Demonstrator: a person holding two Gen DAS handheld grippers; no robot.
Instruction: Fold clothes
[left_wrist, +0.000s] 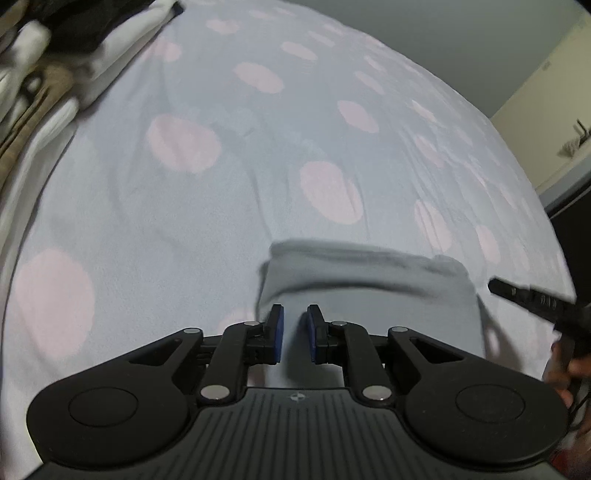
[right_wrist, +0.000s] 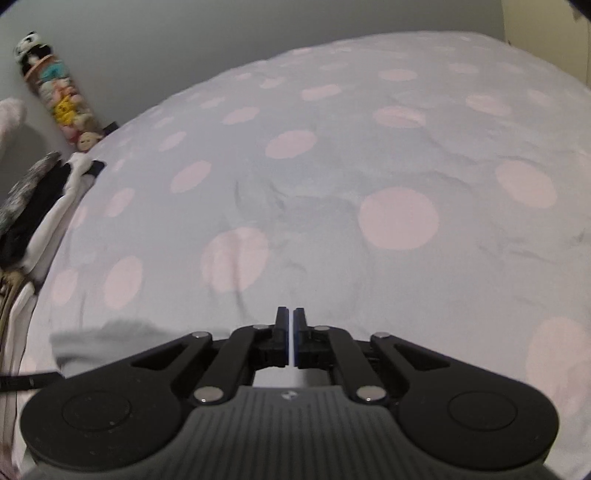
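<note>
The left gripper (left_wrist: 294, 332), black with blue pads, hangs low over a folded pale grey garment (left_wrist: 369, 295) that lies on the bed's light blue-grey cover with large pink dots (left_wrist: 184, 147). Its jaws stand a little apart with a narrow gap between the pads; the grey cloth shows through that gap, but whether any of it is pinched cannot be told. The garment's far folded edge runs across just beyond the fingertips and is blurred. At the right edge of this view the black right gripper (left_wrist: 532, 295) juts in beside the garment, with part of a hand (left_wrist: 565, 373) behind it. From the right wrist, the right gripper (right_wrist: 290, 338) has its jaws pressed almost together, nothing visible between them, above the dotted cover (right_wrist: 369, 166). The grey garment (right_wrist: 110, 336) appears blurred to its lower left. A stack of folded white, black and tan clothes (left_wrist: 55, 66) sits at the bed's left edge
</note>
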